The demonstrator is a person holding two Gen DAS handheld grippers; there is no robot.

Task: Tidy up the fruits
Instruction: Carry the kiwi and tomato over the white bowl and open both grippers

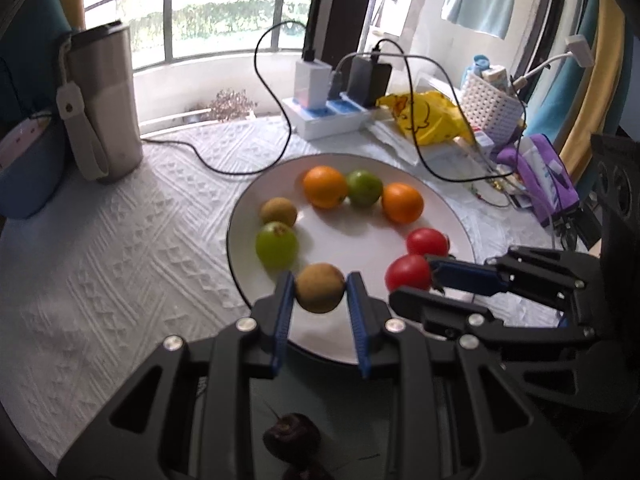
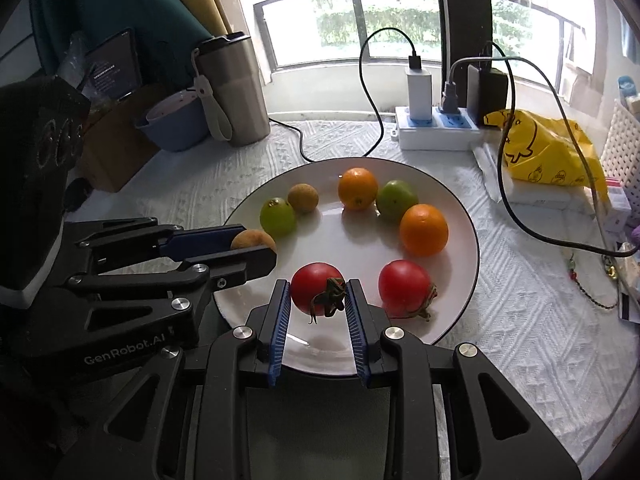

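Now both my tongs grip fruit over the near edge of the white plate point(image 1: 456, 216).

My left gripper point(image 1: 319, 294) has its blue pads closed against both sides of a brown kiwi point(image 1: 319, 287), which sits right between the fingertips at the plate's near rim, its long axis running roughly upright between the pads. My right gripper point(image 2: 318, 300) pinches a red tomato point(image 2: 314, 286) just inside the near rim, the green stem pointing back toward my wrist. Beside it on the plate lies a second tomato point(image 2: 404, 286), its stem toward the rim. The right wrist view shows that stem; in the left wrist view the held tomato point(image 1: 409, 278) shows only its smooth side. Only the left wrist view catches a dark fruit point(image 1: 291, 438) below the plate.
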